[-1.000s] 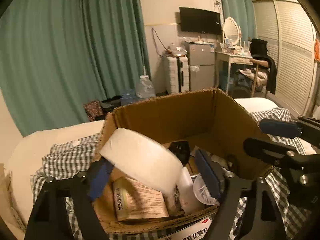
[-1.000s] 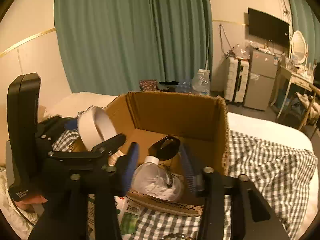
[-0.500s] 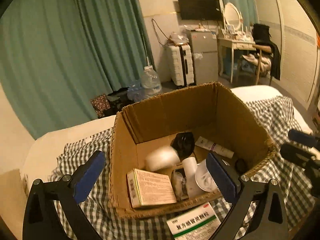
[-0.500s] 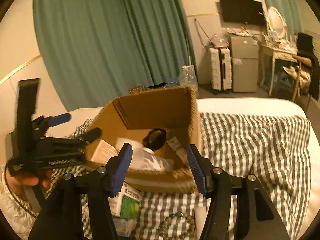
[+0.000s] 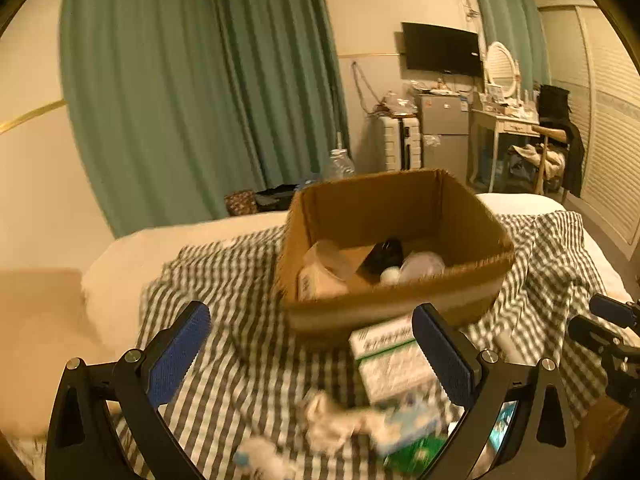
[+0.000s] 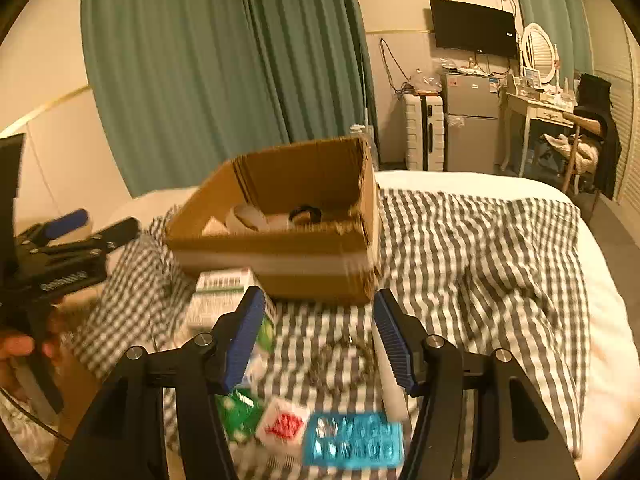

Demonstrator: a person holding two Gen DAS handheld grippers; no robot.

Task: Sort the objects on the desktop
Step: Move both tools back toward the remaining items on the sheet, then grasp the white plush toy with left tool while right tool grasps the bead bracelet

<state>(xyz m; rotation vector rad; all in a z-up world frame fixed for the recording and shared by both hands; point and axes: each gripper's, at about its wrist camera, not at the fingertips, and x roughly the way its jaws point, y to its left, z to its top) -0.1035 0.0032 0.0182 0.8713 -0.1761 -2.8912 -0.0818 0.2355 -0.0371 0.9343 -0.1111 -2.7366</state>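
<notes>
Cardboard box (image 5: 394,308) sits mid-cloth; checked cloth (image 6: 480,248) beside it lies bare. We find the left gripper (image 5: 310,354) just opened wide and empty, the right gripper (image 6: 320,338) parted, gripping nothing.

The cardboard box (image 6: 280,256) is matt brown corrugated board, its cut rim rough and frayed, with a smooth pale tape band along the front wall. Under it lies a checked cloth (image 6: 480,256), soft woven fabric, creased. The medicine carton (image 5: 390,360) looks like smooth printed paperboard. The blister pack (image 6: 354,442) is shiny blue foil and plastic. Both grippers are matt black plastic with ribbed blue pads (image 6: 246,332) and small metal screws.
</notes>
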